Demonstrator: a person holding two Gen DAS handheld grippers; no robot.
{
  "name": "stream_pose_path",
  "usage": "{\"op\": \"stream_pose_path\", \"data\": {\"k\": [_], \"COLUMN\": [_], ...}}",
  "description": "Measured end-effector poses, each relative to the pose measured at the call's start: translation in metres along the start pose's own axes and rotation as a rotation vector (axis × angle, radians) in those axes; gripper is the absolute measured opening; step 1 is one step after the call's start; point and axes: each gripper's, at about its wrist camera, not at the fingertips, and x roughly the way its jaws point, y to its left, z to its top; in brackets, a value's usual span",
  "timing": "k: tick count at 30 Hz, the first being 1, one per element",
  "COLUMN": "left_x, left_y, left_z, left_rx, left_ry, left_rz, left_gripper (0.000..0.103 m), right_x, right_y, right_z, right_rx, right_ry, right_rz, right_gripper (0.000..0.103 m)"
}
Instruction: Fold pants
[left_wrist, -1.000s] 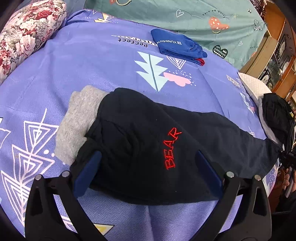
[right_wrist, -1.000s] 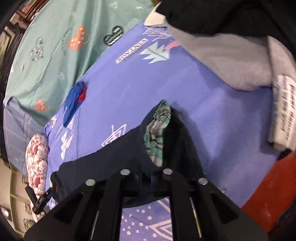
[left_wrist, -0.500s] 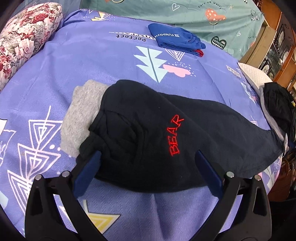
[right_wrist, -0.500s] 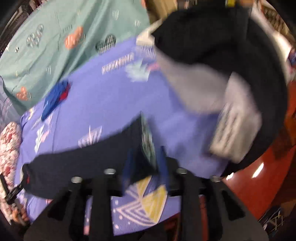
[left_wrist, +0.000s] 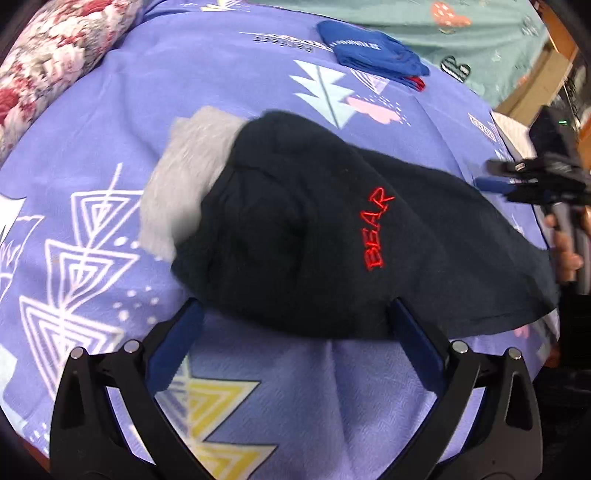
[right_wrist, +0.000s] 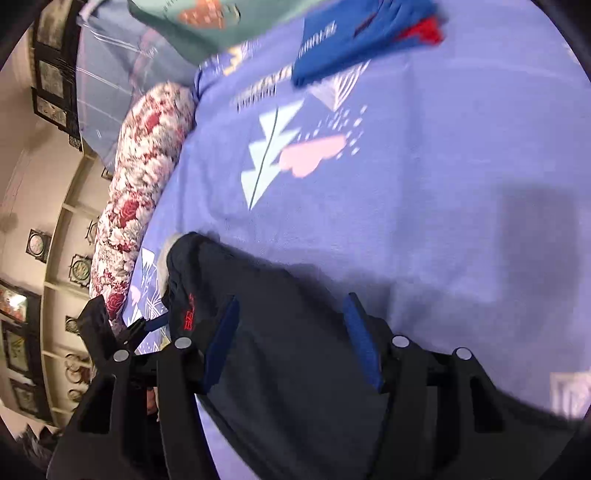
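Pants (left_wrist: 332, 240): black, laid across the purple bedspread (left_wrist: 229, 88) in a folded bundle; red lettering "BEAR" is shown on the upper layer, and a grey lining is exposed at the far left end. In the right wrist view the pants (right_wrist: 295, 332) are seen lengthwise, running away toward the left.

Left gripper (left_wrist: 295, 325): held wide apart just in front of the near edge of the pants; nothing is clasped between the blue pads (left_wrist: 177, 339). Whether the tips touch the fabric cannot be told.

Right gripper (right_wrist: 291, 332): spread open above the black fabric, with nothing pinched. In the left wrist view it (left_wrist: 491, 182) is seen at the right end of the pants, blurred, with a hand (left_wrist: 569, 254) on its handle.

Bedspread: purple, printed with white triangles, a pale tree and a pink cloud; one crease is seen near the left gripper.

Blue garment (left_wrist: 373, 55): folded, with a red edge showing, set well apart from the pants at the far side of the bedspread.

Floral bolster (left_wrist: 48, 70): placed along the left edge of the bedspread.

Green sheet (left_wrist: 443, 29): spread beyond the blue garment.
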Motion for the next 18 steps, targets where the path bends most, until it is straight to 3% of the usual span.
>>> {"op": "stream_pose_path", "data": {"k": [4, 7, 12, 14, 18], "left_x": [-0.032, -0.039, 0.011, 0.029, 0.028], "left_y": [-0.017, -0.031, -0.030, -0.022, -0.020], "left_z": [0.015, 0.032, 0.049, 0.044, 0.045], "left_rx": [0.066, 0.089, 0.081, 0.064, 0.070], "left_ry": [-0.128, -0.203, -0.106, -0.061, -0.073], "left_rz": [-0.044, -0.084, -0.068, -0.061, -0.074], "left_gripper": [0.101, 0.101, 0.101, 0.101, 0.101], "right_x": [0.019, 0.018, 0.010, 0.013, 0.025], "right_y": [0.007, 0.008, 0.009, 0.007, -0.001], "right_z": [0.008, 0.004, -0.011, -0.020, -0.018], "right_rx": [-0.068, -0.067, -0.053, -0.048, -0.020], "right_ry": [0.097, 0.179, 0.297, 0.328, 0.326], "right_rz": [-0.022, 0.042, 0.220, 0.214, 0.150], "right_gripper": [0.059, 0.059, 0.062, 0.062, 0.062]}}
